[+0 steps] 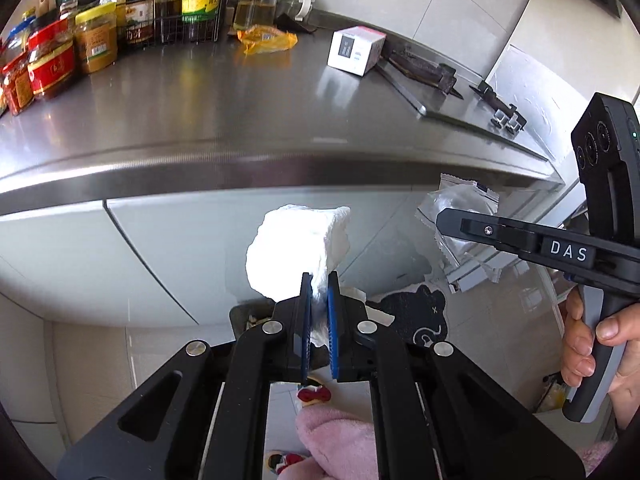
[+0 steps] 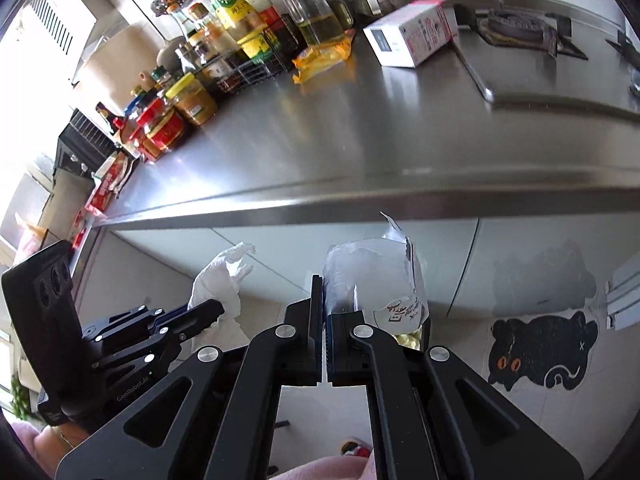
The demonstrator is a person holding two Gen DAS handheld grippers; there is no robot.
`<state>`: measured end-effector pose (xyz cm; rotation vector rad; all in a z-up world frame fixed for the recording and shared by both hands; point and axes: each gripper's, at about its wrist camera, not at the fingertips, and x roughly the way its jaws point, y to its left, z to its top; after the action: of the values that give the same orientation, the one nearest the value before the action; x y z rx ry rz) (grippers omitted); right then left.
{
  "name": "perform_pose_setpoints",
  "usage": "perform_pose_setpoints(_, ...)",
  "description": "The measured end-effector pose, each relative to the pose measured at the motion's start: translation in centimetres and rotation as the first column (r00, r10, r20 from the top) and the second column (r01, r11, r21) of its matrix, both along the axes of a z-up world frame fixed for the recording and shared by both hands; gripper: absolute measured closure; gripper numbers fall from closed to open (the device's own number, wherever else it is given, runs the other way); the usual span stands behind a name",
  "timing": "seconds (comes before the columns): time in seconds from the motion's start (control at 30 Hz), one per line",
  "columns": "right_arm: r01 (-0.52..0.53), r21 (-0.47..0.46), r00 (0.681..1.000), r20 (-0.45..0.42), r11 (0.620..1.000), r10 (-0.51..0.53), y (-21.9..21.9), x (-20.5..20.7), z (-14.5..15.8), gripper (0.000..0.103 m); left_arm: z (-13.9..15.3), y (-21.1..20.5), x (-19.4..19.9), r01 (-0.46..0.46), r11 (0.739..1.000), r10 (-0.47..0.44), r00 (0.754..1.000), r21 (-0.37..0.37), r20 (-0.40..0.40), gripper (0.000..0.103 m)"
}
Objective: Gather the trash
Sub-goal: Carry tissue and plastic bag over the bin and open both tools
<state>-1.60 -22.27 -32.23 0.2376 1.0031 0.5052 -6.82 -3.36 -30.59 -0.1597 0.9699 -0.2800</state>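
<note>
My left gripper point(image 1: 319, 284) is shut on a crumpled white paper towel point(image 1: 298, 250), held in the air below the steel counter's front edge. It also shows in the right wrist view point(image 2: 218, 280). My right gripper point(image 2: 324, 292) is shut on a clear plastic wrapper point(image 2: 372, 280) with printed writing, also in front of the cabinet doors. In the left wrist view the wrapper point(image 1: 460, 200) hangs at the right gripper's tip point(image 1: 444, 218). A yellow snack wrapper point(image 1: 266, 40) and a white and pink carton point(image 1: 356, 50) lie on the counter point(image 1: 240, 112).
Jars and sauce bottles point(image 1: 92, 36) crowd the counter's back left, some in a wire rack. A gas hob point(image 2: 516, 24) sits at the right. A black cat-shaped mat point(image 2: 540, 352) lies on the tiled floor. Grey cabinet doors point(image 1: 120, 248) stand below the counter.
</note>
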Motion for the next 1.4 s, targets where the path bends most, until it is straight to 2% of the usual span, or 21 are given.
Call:
perform_pose_setpoints(0.17, 0.001, -0.023, 0.993, -0.121, 1.0, -0.004, 0.0, -0.5, -6.5, 0.1, -5.4, 0.0, -0.6, -0.011, 1.0, 0.01, 0.993, -0.009, -0.122, 0.097)
perform_pose_setpoints(0.37, -0.015, -0.015, 0.96, -0.281, 1.0, 0.01, 1.0, 1.0, -14.5, 0.1, -12.9, -0.3, 0.2, -0.023, 1.0, 0.021, 0.966, -0.005, -0.256, 0.097)
perform_pose_setpoints(0.5, -0.014, -0.031, 0.947, -0.321, 0.999, 0.003, 2.0, 2.9, -18.8, 0.1, -17.5, -0.6, 1.5, -0.03, 1.0, 0.026, 0.949, -0.008, -0.313, 0.097)
perform_pose_setpoints(0.6, 0.0, -0.032, 0.938, -0.347, 0.999, -0.012, 2.3, 4.3, -21.7, 0.1, -21.5, -0.4, 2.5, -0.049, 0.998, 0.037, 0.926, -0.024, -0.376, 0.097)
perform_pose_setpoints(0.8, 0.028, -0.002, 0.92, -0.391, 1.0, -0.027, 3.0, 6.6, -25.9, 0.1, -28.0, -0.4, 4.3, -0.056, 0.998, 0.043, 0.892, -0.015, -0.449, 0.097)
perform_pose_setpoints(0.9, 0.013, 0.037, 0.913, -0.408, 0.999, 0.004, 4.0, 7.5, -27.8, 0.1, -29.8, -0.2, 5.2, -0.079, 0.997, 0.061, 0.887, -0.02, -0.458, 0.097)
perform_pose_setpoints(1.1, 0.01, 0.048, 0.907, -0.421, 0.999, 0.011, 5.1, 8.8, -30.3, 0.097, -31.8, -0.1, 5.8, -0.103, 0.995, 0.082, 0.883, -0.02, -0.461, 0.094)
perform_pose_setpoints(1.17, 0.014, 0.056, 0.9, -0.435, 0.998, 0.012, 5.2, 9.1, -30.7, 0.096, -31.8, -0.1, 5.8, -0.106, 0.994, 0.095, 0.887, -0.001, -0.451, 0.082)
perform_pose_setpoints(1.3, 0.021, 0.063, 0.896, -0.443, 0.998, 0.009, 5.3, 9.4, -30.6, 0.095, -31.2, 0.4, 5.5, -0.12, 0.993, 0.108, 0.896, 0.0, -0.431, 0.068)
perform_pose_setpoints(1.33, 0.025, 0.061, 0.897, -0.443, 0.998, 0.005, 5.3, 9.5, -30.5, 0.093, -31.0, 0.5, 5.5, -0.124, 0.992, 0.113, 0.898, 0.002, -0.426, 0.063)
perform_pose_setpoints(1.4, 0.033, 0.064, 0.899, -0.438, 0.997, -0.002, 5.2, 9.6, -30.2, 0.079, -30.4, 0.7, 5.5, -0.135, 0.991, 0.122, 0.903, -0.003, -0.412, 0.059)
